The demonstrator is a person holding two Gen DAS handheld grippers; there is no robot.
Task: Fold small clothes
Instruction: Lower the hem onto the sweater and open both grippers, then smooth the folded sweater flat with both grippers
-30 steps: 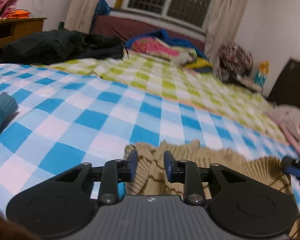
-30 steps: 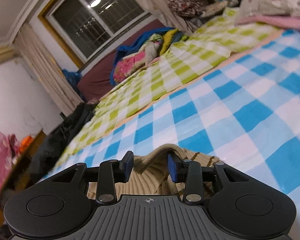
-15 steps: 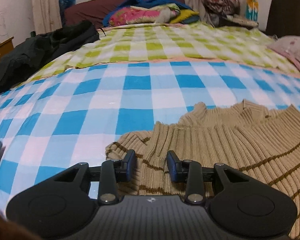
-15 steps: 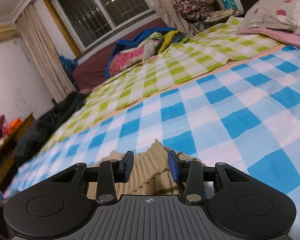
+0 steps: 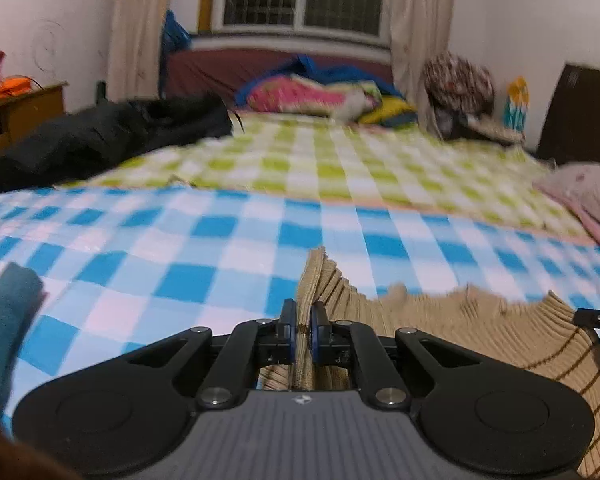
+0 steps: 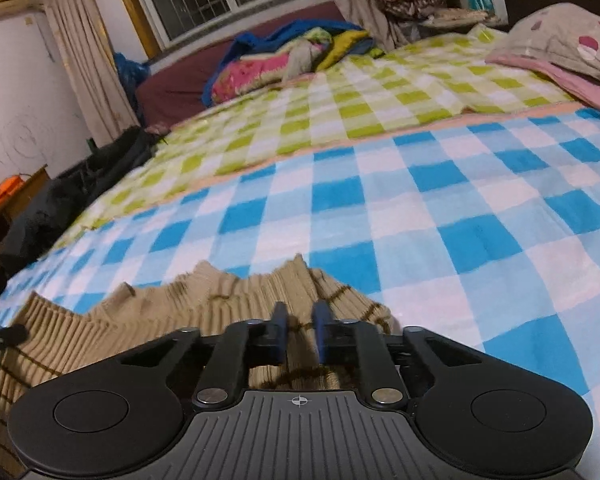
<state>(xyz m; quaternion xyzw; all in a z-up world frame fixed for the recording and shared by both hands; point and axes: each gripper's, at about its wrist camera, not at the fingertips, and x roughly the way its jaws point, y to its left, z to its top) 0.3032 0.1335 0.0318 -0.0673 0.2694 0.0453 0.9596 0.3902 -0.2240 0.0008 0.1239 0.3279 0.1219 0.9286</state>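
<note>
A beige ribbed sweater (image 5: 440, 320) with thin brown stripes lies on the blue-checked bedsheet (image 5: 180, 248). In the left wrist view my left gripper (image 5: 303, 320) has its jaws closing tight on a raised fold at the sweater's left edge, and the knit stands up between the blue pads. In the right wrist view my right gripper (image 6: 299, 320) is closing on the sweater (image 6: 172, 312) at its right edge, with knit bunched between the pads. Each gripper's tip shows at the other view's edge, the right gripper (image 5: 596, 316) and the left gripper (image 6: 4, 336).
A teal garment (image 5: 4, 320) lies at the near left. Black clothes (image 5: 100, 136) are piled at the far left beside a wooden desk (image 5: 24, 108). A green-checked sheet (image 6: 340, 112) covers the far bed, with bright bedding (image 5: 320, 92) and a pillow (image 6: 560, 36) at the right.
Both grippers went from open over the sweater's edge to shut on it. The left one rose, lifting a fold of knit off the sheet.
</note>
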